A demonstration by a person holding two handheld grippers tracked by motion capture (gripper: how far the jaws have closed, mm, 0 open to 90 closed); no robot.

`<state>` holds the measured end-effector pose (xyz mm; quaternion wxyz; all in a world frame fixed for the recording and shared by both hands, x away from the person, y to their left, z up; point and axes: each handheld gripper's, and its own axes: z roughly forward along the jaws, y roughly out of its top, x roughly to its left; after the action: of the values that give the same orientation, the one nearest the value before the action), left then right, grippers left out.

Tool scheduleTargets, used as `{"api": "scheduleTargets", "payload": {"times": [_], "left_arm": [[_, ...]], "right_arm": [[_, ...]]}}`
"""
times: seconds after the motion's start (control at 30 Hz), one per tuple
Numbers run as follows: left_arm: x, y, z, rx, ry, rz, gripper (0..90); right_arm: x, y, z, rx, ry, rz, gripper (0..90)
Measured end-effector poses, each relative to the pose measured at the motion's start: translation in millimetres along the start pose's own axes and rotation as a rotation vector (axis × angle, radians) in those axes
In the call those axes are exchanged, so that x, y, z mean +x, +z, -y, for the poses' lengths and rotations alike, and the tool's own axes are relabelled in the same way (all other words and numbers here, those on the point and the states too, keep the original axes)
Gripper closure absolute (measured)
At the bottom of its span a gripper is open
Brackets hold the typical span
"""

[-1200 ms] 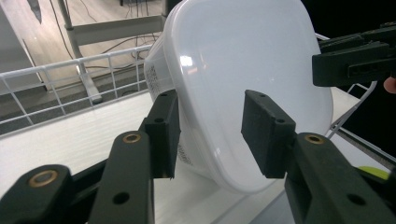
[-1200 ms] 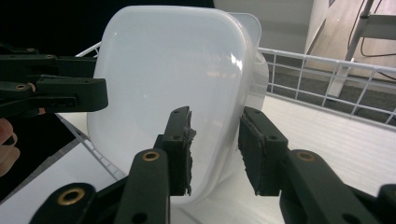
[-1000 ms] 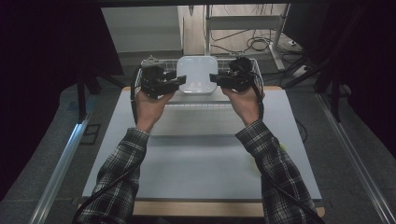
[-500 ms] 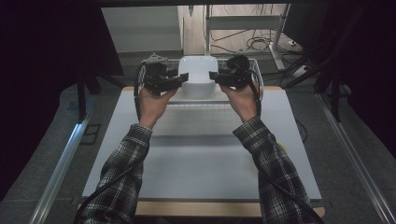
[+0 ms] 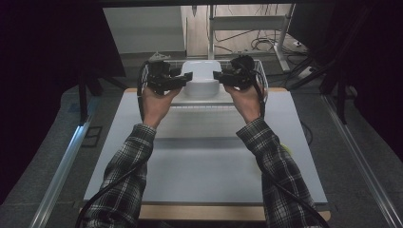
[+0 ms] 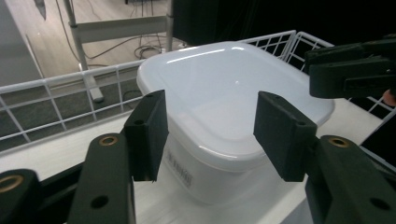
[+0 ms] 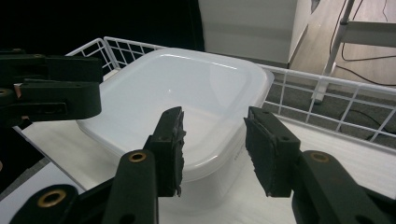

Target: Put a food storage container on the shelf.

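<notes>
A white plastic container (image 5: pixel 202 71) with a smooth lid (image 6: pixel 233 93) stands in a white wire basket (image 5: pixel 261 76) at the table's far end. My left gripper (image 5: pixel 186 77) hovers at the container's left edge, pointing inward. Its jaws have just been opening and nothing is between them (image 6: pixel 210 133). My right gripper (image 5: pixel 218 75) faces it from the container's right edge, open and holding nothing (image 7: pixel 215 149). Each gripper view looks across the lid (image 7: pixel 187 88) to the opposite gripper.
The basket's wire walls (image 6: pixel 56 93) (image 7: pixel 327 88) ring the container closely. A pale mat (image 5: pixel 204 161) covers the table toward the person. Behind the table are a metal frame (image 5: pixel 211 28) and floor cables (image 5: pixel 266 45). Dark curtains hang on both sides.
Both hands have come up slightly at the container's sides. The container has stayed in the basket.
</notes>
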<state>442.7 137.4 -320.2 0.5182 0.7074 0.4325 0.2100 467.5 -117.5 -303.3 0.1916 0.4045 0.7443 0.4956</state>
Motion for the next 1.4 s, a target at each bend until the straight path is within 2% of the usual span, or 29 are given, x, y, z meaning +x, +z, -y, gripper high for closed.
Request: {"api": "scheduleTargets", "payload": {"times": [0.13,0.27,0.43,0.5,0.73,0.8,0.93,1.07,1.17,1.4], "left_arm": [[-1.1,-5.0,-0.9,0.001,0.014,0.001,39.1],[-2.3,-13.9,3.0,-0.007,0.01,0.039,34.6],[-5.3,-21.6,12.0,-0.005,0.014,0.08,28.2],[-7.2,-23.7,16.4,0.0,0.017,0.082,22.9],[-12.8,-28.3,30.9,0.025,0.045,0.103,17.7],[-16.1,-31.1,37.9,0.043,0.071,0.106,15.7],[-19.6,-35.0,45.5,0.054,0.089,0.111,13.9],[-23.5,-44.4,58.3,0.05,0.095,0.138,10.7],[-26.2,-48.5,63.3,0.047,0.102,0.14,9.6],[-36.0,-59.0,81.9,0.054,0.148,0.137,5.8]], "right_arm": [[-0.3,-6.5,1.3,-0.017,-0.013,-0.004,52.3],[-0.7,-14.4,2.5,-0.03,-0.018,-0.022,47.3],[0.1,-23.5,9.9,-0.018,-0.032,-0.051,41.2],[0.1,-25.4,14.0,-0.015,-0.036,-0.057,39.1],[1.1,-28.9,27.2,-0.006,-0.055,-0.079,32.5],[2.6,-31.3,33.5,0.003,-0.062,-0.086,30.3],[3.7,-34.8,40.0,-0.001,-0.066,-0.094,27.7],[5.3,-40.5,51.4,0.011,-0.07,-0.113,23.7],[5.9,-43.4,55.9,0.011,-0.073,-0.122,22.4],[11.9,-54.0,74.7,0.021,-0.103,-0.145,15.7]]}}
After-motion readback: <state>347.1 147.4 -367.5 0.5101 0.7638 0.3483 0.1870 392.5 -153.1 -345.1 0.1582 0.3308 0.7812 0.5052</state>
